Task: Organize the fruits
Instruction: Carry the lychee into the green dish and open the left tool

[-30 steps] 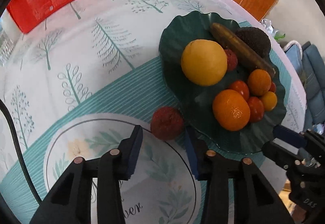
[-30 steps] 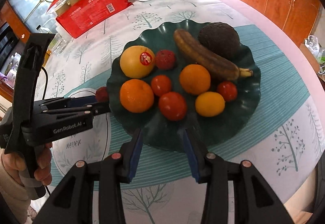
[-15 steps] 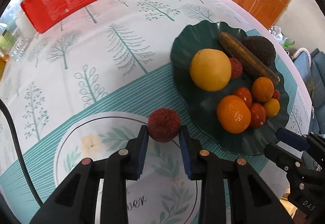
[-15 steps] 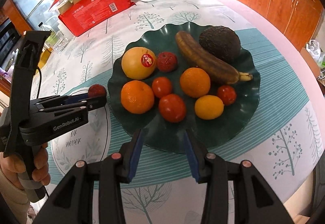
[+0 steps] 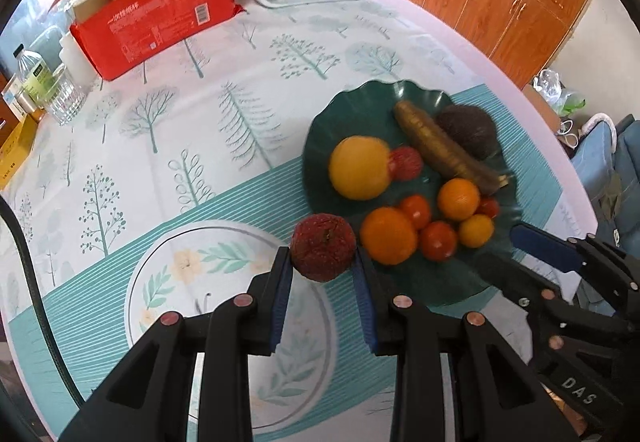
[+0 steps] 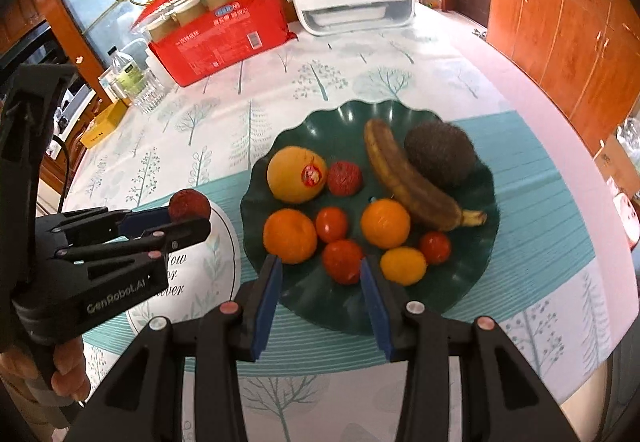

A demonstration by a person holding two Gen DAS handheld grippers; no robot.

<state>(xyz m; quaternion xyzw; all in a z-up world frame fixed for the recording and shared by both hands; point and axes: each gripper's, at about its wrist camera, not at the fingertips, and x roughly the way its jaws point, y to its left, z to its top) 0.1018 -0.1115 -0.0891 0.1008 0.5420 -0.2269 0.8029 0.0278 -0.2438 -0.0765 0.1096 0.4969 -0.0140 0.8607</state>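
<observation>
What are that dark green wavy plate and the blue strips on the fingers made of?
The green plate looks like glazed ceramic or glossy plastic: soft highlights run along its scalloped rim, and the look alone cannot settle which. The blue pads on the left gripper fingers look like matte rubber or foam, ridged and without glare, pressed against the rough red fruit, likely a lychee.

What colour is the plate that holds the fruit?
Dark green plate, clearest in the right wrist view.
</observation>
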